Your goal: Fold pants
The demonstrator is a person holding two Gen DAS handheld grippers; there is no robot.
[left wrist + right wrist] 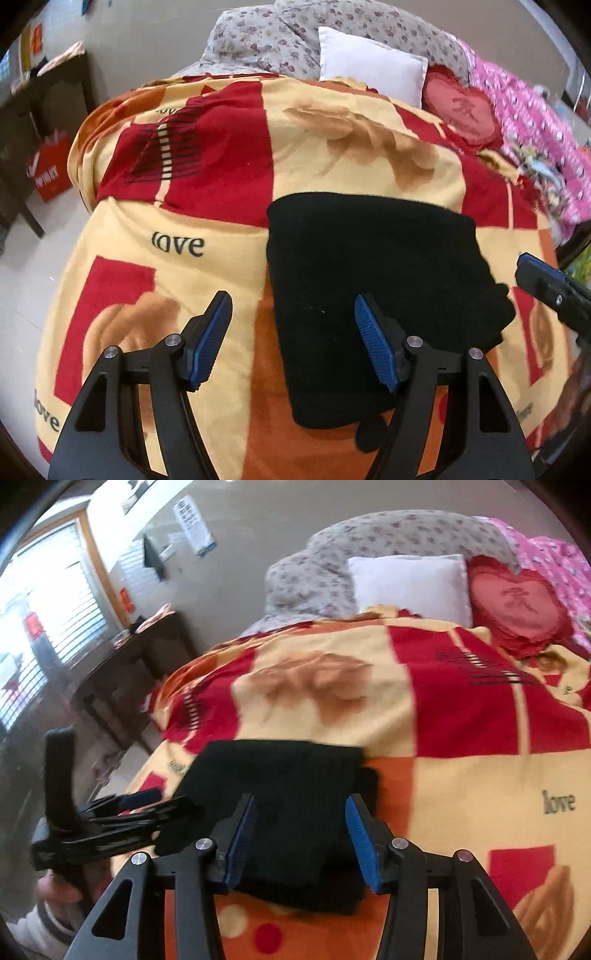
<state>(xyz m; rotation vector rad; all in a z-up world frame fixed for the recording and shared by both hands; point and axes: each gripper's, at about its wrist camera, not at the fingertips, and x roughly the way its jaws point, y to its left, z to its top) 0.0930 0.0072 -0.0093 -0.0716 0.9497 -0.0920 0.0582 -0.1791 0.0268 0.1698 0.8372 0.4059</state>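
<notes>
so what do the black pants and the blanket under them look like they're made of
The black pants: apparently a soft matte knit or fleece, showing no sheen and faint ribbing in the right wrist view. The blanket: probably plush printed fleece, with a fuzzy surface and soft-edged red, yellow and orange print.

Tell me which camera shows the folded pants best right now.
The left wrist view: the black pants lie almost wholly visible and sharp on the blanket. The right wrist view is blurred, and the right gripper hides their near edge.
</notes>
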